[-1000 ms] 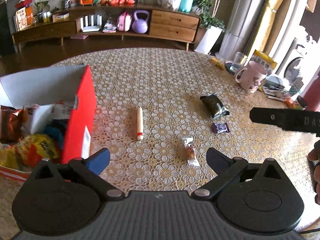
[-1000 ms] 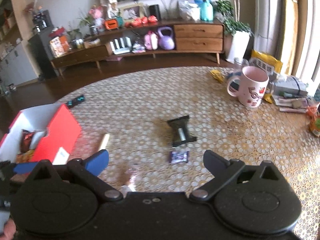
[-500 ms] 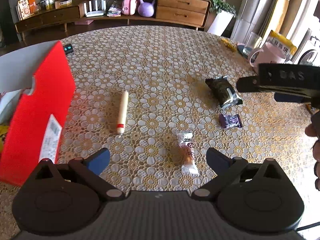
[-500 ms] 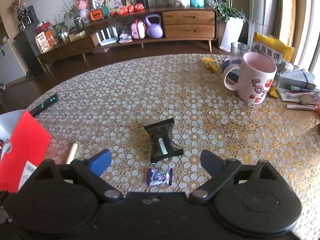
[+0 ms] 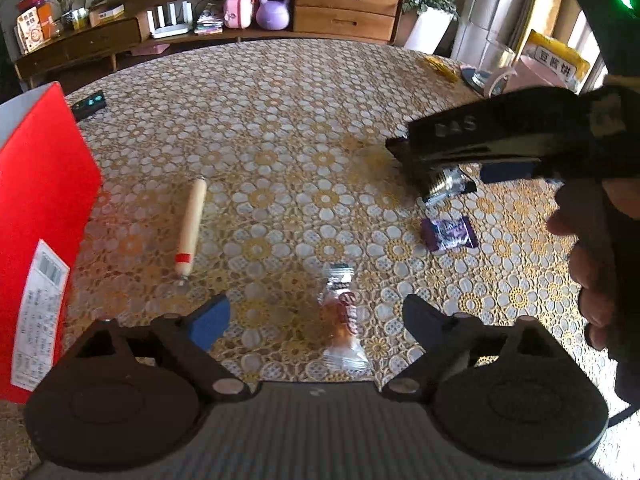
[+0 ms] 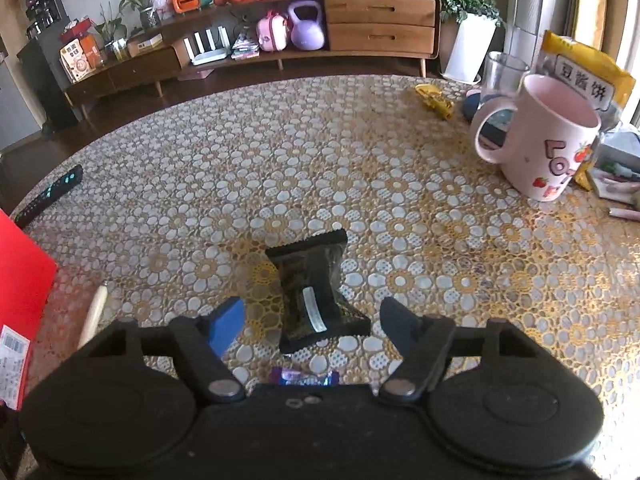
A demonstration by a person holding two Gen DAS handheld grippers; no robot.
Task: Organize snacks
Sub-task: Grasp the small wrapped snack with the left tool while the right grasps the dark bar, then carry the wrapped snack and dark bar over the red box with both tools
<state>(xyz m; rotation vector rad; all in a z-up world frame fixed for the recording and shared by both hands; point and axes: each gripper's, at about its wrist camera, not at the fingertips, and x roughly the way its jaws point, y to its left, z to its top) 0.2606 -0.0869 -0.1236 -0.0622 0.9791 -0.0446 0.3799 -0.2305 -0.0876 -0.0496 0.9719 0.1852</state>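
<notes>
Two hand-held grippers are working over a flower-patterned worktop (image 6: 400, 152) scattered with snacks. The left hand-held gripper (image 5: 316, 320) is narrowing its spread jaws around a clear-wrapped snack (image 5: 342, 320), which is lying between the fingertips without either pad pressing on it yet; its long axis is running away from the gripper, roughly in line with the fingers. The right hand-held gripper (image 6: 312, 322) is likewise closing, with a dark foil packet (image 6: 316, 292) sitting between its fingertips, untouched, long axis also pointing away toward the far edge. A purple candy (image 5: 450, 234) is lying just short of the dark packet, nearer the right hand; in the right wrist view it is mostly hidden under the gripper body. A pale stick snack with a red band (image 5: 191, 228) is lying nearer the left hand, pointing toward the far edge. The red box (image 5: 36, 200) at the left edge is being cut off, its contents unseen. A pink mug (image 6: 548, 140) is standing toward the right edge, well apart from the snacks.
</notes>
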